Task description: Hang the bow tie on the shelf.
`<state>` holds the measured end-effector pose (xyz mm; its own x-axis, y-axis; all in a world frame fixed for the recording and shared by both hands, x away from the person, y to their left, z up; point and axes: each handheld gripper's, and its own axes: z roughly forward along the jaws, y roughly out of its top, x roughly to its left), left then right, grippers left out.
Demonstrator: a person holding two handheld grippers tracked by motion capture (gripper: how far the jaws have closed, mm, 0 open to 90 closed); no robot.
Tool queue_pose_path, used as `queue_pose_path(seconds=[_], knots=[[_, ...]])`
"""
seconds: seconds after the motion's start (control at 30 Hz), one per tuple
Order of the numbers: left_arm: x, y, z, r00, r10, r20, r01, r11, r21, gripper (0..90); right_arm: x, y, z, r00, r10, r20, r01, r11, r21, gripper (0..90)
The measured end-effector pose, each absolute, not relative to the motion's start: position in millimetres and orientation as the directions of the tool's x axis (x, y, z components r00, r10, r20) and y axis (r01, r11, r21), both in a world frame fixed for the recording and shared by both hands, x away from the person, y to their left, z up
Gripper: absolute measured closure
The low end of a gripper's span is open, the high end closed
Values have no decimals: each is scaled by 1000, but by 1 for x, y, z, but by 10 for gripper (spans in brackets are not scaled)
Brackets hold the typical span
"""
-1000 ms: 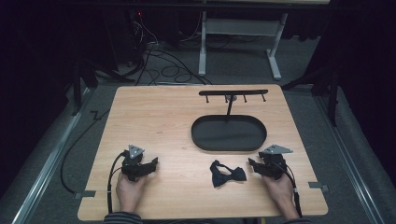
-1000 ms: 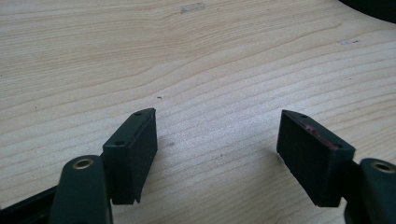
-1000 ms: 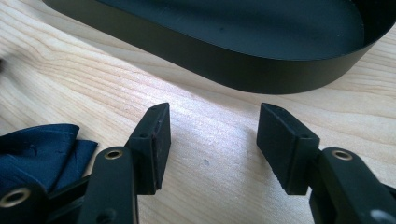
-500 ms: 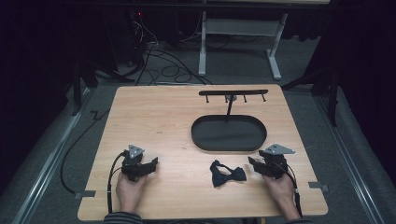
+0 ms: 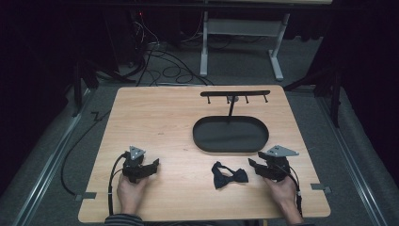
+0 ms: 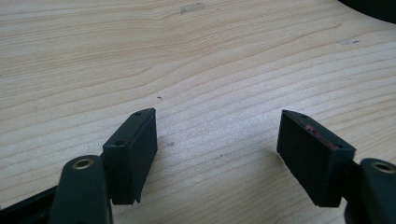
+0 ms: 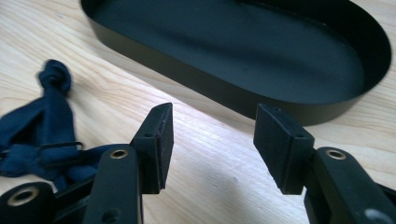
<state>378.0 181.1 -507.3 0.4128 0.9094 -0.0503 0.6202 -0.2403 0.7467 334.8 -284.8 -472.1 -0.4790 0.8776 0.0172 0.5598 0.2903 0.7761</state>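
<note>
A dark blue bow tie (image 5: 229, 175) lies crumpled on the wooden table (image 5: 160, 117) near the front edge, also at the left of the right gripper view as the bow tie (image 7: 42, 126). My right gripper (image 5: 254, 162) rests just right of it, apart from it and open. Its jaws have just been closing a little, with only bare wood between them (image 7: 212, 135). Beyond them lies the black oval tray (image 7: 196, 84). My left gripper (image 5: 153, 165) sits at the front left, open over bare wood (image 6: 217, 135).
The oval tray (image 5: 197, 136) sits right of centre, and a thin post rises from its far side to a black bar with hooks (image 5: 235, 94). Cables and a white frame lie on the floor beyond the table. Bare wood spreads across the left and middle.
</note>
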Motion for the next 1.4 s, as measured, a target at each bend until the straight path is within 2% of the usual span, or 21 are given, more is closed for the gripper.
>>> queue_pose_path(seconds=[0.53,1.4], knots=[[378,181,-507,413,909,-50,620,-241,747,293,325,-261,-461,-552,834,27,525,322,788,493],[378,181,-507,412,910,-53,620,-237,748,293,327,-225,-468,-635,772,30,511,391,765,503]])
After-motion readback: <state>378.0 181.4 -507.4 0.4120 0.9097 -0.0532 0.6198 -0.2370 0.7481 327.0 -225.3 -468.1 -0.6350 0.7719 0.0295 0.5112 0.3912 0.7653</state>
